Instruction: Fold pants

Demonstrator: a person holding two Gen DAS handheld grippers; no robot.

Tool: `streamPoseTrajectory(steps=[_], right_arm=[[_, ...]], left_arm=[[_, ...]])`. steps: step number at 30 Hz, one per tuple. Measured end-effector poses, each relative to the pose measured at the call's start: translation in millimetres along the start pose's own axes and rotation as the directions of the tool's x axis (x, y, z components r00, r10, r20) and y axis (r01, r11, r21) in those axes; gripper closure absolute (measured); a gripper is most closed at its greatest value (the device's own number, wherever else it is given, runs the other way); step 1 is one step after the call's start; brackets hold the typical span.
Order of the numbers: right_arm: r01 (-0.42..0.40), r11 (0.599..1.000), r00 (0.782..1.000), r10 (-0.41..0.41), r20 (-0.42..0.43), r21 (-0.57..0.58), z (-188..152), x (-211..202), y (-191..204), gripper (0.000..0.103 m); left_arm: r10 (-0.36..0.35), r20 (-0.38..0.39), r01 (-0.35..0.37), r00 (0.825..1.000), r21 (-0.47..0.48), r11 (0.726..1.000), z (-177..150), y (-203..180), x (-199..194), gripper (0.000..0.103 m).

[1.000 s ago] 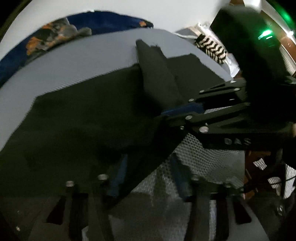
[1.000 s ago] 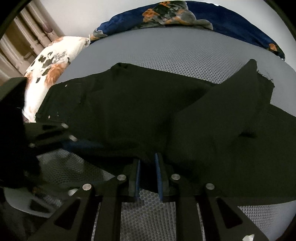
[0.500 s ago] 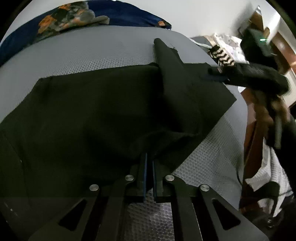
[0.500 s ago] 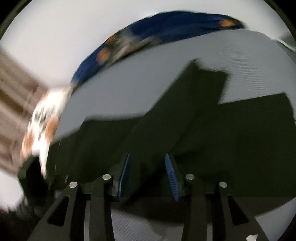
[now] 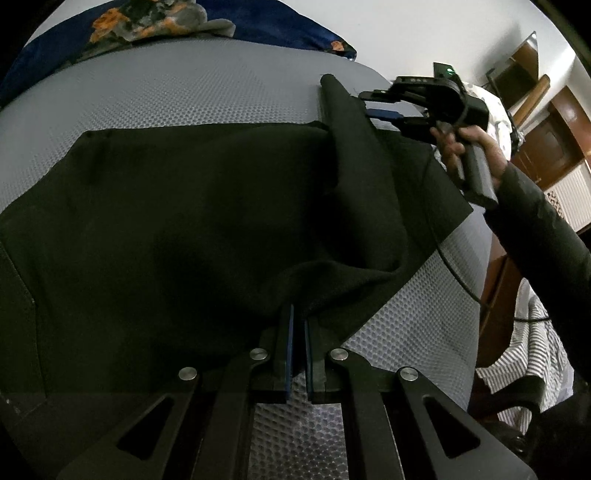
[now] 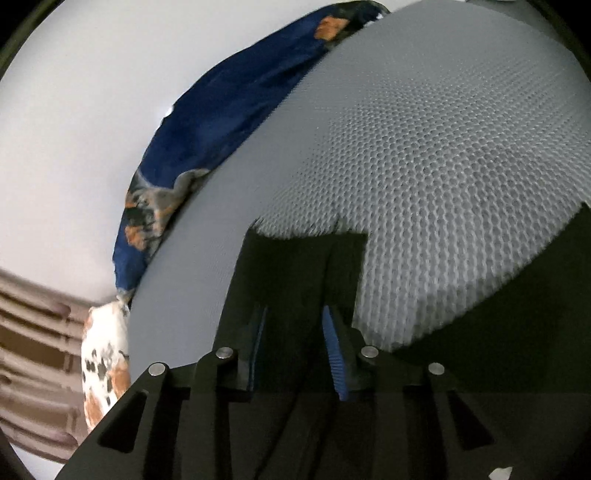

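- the black pants [image 5: 192,206] lie spread on a grey honeycomb-mesh mattress [image 5: 184,92], with one leg folded over so that its hem points toward the far edge.
- the left gripper [image 5: 297,317] is clamped on a bunched fold of the pants at the near edge; the blue pads pinch the cloth between them.
- the right gripper [image 6: 295,325] sits over the hem end of the folded leg [image 6: 303,266]; its jaws have just been closing, the dark cloth is between the blue pads, but whether they press on it i cannot tell.
- in the left wrist view the right gripper [image 5: 373,105] is held by a hand [image 5: 469,147] in a dark sleeve [image 5: 535,229], at the far tip of the leg.
- small pale letters show on top of that gripper's body, too small to read.
- a navy floral blanket [image 5: 166,22] lies along the far side, and a white spotted pillow [image 6: 103,362] at the left of the right wrist view.
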State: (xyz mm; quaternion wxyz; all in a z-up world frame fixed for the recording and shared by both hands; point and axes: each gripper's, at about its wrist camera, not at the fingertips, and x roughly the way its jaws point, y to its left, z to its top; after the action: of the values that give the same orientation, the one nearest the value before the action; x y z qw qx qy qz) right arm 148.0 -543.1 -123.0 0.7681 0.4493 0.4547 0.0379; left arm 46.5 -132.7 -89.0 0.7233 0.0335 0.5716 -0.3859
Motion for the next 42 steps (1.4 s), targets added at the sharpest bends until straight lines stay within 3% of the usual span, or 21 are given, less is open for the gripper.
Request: streamPoseTrajectory(steps=[6,13,18,20,23,27,32,34,39,42], right_arm=[[0.018,1.000,1.000,-0.018,-0.001,-0.004,18.1,18.6,-0.4,0.079],[0.015,1.000,1.000,-0.015,-0.002,0.012,30.5,24.4,-3.1,0.098],[0.060,0.996,0.992,-0.052,0.115,-0.071,29.3,-27.6,26.1,0.099],[0.096,0.991,0.982,-0.078,0.174,-0.095,23.3,-65.6,32.5,0.099],[0.215,0.969,0.948,-0.177,0.265,-0.123,0.8,-126.0,30.7,0.099],[0.346,0.935,0.905,-0.313,0.288,-0.072,-44.3,-177.0,-1.5,0.100],[0.439,0.894,0.870,-0.448,0.208,0.088,-95.7,-185.8,-78.0,0.100],[0.449,0.885,0.867,-0.465,0.180,0.123,-104.8,-180.8,-98.5,0.100],[0.442,0.885,0.860,-0.464,0.210,0.144,-103.5,-182.5,-101.3,0.101],[0.477,0.873,0.837,-0.487,0.250,0.100,-96.0,-186.6,-89.8,0.101]], left_arm=[[-0.006,-0.008,0.006,1.000,-0.010,1.000,-1.0,2.7,0.0,0.098],[-0.012,-0.023,0.011,1.000,-0.017,1.000,-3.0,4.9,4.1,0.098],[0.001,-0.024,-0.001,1.000,0.003,1.000,-3.1,0.2,3.6,0.098],[0.003,-0.022,-0.003,1.000,0.013,1.000,-3.3,-1.8,3.1,0.098],[0.002,-0.023,-0.001,1.000,0.030,1.000,-4.4,-3.9,3.7,0.098],[0.009,-0.038,-0.006,0.999,0.066,0.998,-7.1,-8.0,9.3,0.098],[0.038,-0.050,-0.032,0.998,0.121,0.992,-8.6,-18.9,15.0,0.095],[0.054,-0.053,-0.046,0.997,0.141,0.989,-8.1,-21.8,18.0,0.095],[0.090,-0.054,-0.080,0.994,0.168,0.983,-4.6,-29.1,22.4,0.095],[0.099,-0.048,-0.090,0.994,0.173,0.981,-1.6,-30.6,23.4,0.095]])
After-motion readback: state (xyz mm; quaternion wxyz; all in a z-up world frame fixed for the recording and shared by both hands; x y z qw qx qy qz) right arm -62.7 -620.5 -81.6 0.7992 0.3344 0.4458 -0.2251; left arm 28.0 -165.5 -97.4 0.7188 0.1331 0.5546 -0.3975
